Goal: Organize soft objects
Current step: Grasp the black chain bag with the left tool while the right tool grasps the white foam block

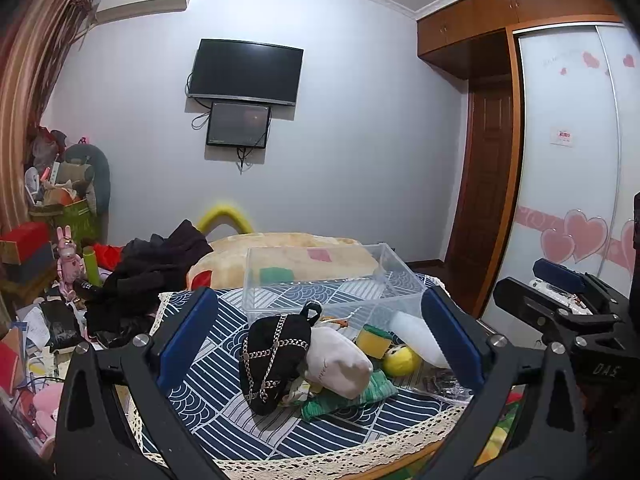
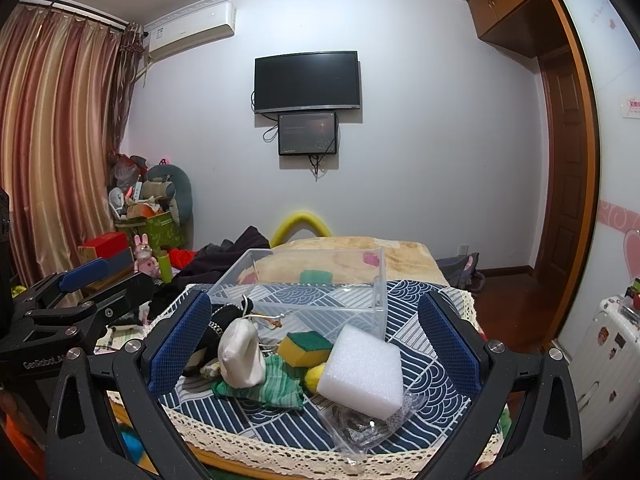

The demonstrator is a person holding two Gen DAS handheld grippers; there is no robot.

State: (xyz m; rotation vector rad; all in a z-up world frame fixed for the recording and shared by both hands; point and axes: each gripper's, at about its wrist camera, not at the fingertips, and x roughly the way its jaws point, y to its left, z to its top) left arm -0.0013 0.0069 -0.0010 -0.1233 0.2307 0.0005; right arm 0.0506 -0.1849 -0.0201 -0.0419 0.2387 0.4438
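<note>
Though clumped, plush pile point(image 1: 320, 364) beside clear bin point(image 1: 332, 280)

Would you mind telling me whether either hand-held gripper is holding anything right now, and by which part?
Nothing is held. The left hand-held gripper and right hand-held gripper are both open, poised before the soft items on the table.

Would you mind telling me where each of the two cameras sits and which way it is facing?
Left wrist: on the left gripper, looking forward over the table at the black pouch and clear bin; its open blue fingers show, with the right gripper alongside.
Right wrist: on the right gripper, facing the same way, nearest the white foam block; the left gripper shows at its left.
Shared: bin, pile, TV.
</note>
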